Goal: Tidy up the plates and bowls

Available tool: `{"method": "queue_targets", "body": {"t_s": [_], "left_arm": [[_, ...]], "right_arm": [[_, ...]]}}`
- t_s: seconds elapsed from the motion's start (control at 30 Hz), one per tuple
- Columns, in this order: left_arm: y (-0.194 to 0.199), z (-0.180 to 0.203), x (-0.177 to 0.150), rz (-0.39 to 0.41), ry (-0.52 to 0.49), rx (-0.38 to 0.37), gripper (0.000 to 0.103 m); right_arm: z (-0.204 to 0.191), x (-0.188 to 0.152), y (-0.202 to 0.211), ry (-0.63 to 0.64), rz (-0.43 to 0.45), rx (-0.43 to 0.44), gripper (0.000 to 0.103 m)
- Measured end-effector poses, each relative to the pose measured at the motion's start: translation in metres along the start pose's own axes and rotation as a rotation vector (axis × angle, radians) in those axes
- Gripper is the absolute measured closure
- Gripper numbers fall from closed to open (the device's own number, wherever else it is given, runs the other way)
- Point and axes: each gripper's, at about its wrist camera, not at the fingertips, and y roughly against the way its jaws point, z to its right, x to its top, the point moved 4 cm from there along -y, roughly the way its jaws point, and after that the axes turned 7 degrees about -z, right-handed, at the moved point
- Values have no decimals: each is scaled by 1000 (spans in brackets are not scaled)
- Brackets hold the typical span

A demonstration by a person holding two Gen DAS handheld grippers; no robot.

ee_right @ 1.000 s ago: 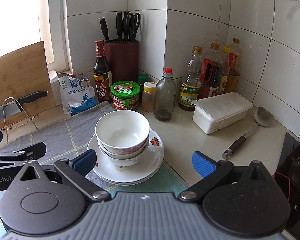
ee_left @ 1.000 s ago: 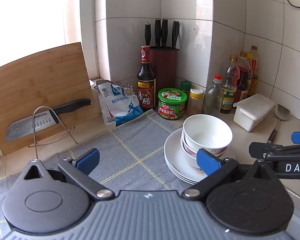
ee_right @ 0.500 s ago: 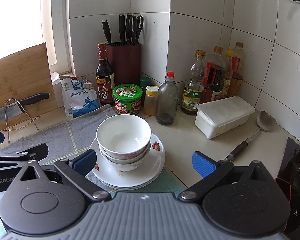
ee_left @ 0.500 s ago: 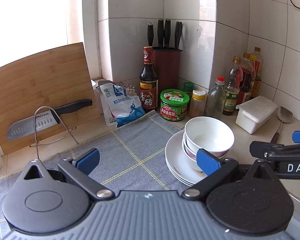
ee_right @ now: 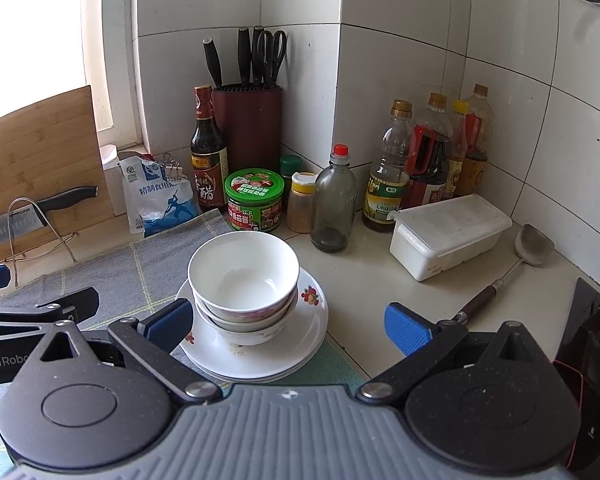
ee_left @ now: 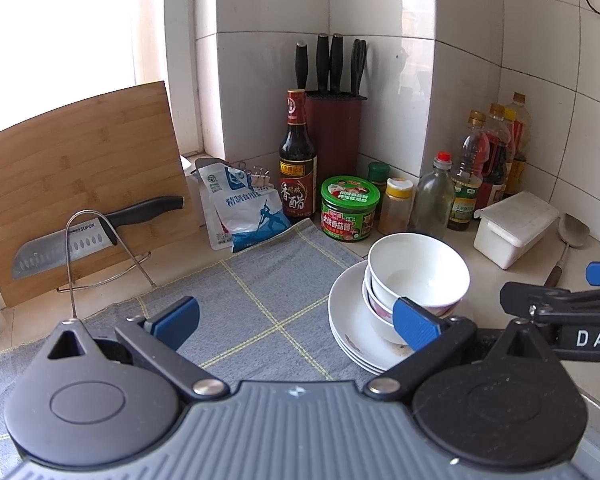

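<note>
white ceramic, stacked: the bowls [ee_right: 244,280] sit nested on the plates [ee_right: 256,344], which rest at the right edge of the grey cloth [ee_left: 260,292] on the surface [ee_right: 380,280], in front of the green tin [ee_right: 255,199]. the right gripper [ee_right: 286,322] has its fingers spread wide and empty, and the stack lies straight ahead between them, close to its left finger [ee_right: 168,320]. the left gripper [ee_left: 296,320] is also spread and empty; for it the stack sits off to the right, just past its right finger [ee_left: 416,324]. the right hand looks the nearer and better lined up. compared with a second ago, both views have lifted and drawn back a little, the stack sitting slightly lower in frame; nothing on the surface has shifted.
</note>
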Motion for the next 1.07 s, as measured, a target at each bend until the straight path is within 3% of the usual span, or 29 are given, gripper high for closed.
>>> {"method": "queue_targets", "body": {"t_s": [1.07], "left_arm": [[3, 1, 0, -3, 14, 3, 1]], "right_arm": [[-1, 0, 3, 5, 3, 12, 0]]}}
